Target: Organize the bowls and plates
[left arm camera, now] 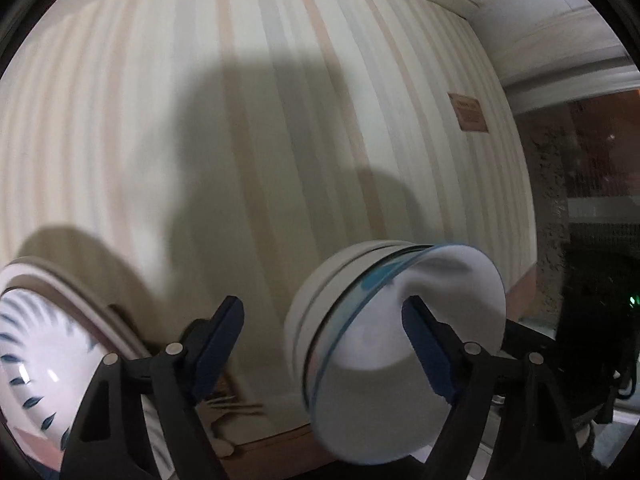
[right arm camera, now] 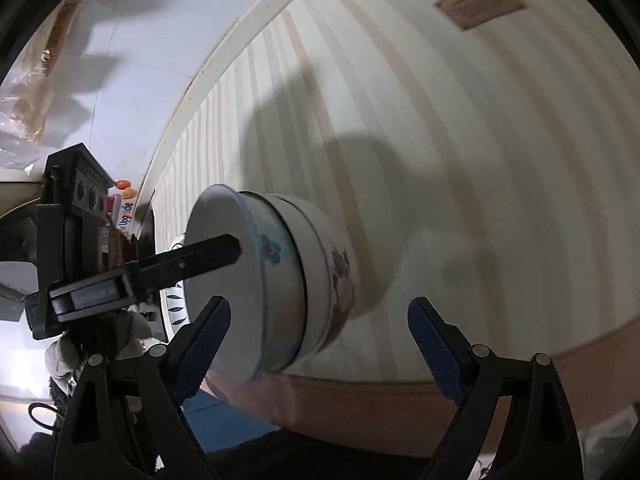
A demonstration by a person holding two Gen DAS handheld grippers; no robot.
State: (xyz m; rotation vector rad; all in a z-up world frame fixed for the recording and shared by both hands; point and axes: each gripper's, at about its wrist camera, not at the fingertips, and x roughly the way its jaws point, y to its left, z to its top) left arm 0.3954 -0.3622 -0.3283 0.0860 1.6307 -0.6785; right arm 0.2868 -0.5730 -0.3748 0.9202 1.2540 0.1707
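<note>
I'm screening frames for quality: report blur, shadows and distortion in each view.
Left wrist: stacked bowls smeared by motion blur, hard shadows across the striped cloth, a fisheye bend to the stripes. Right wrist: bowls sharper, cloth soft, dark corner vignette.

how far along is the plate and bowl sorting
Done: three bowls already sit nested in one stack on the striped cloth. In hand: nothing; the left gripper and right gripper are both open and empty, the left one's fingers nearest the stack. Left: the leaf-pattern plate beside the stack looks unsorted, so it seems early.
</note>
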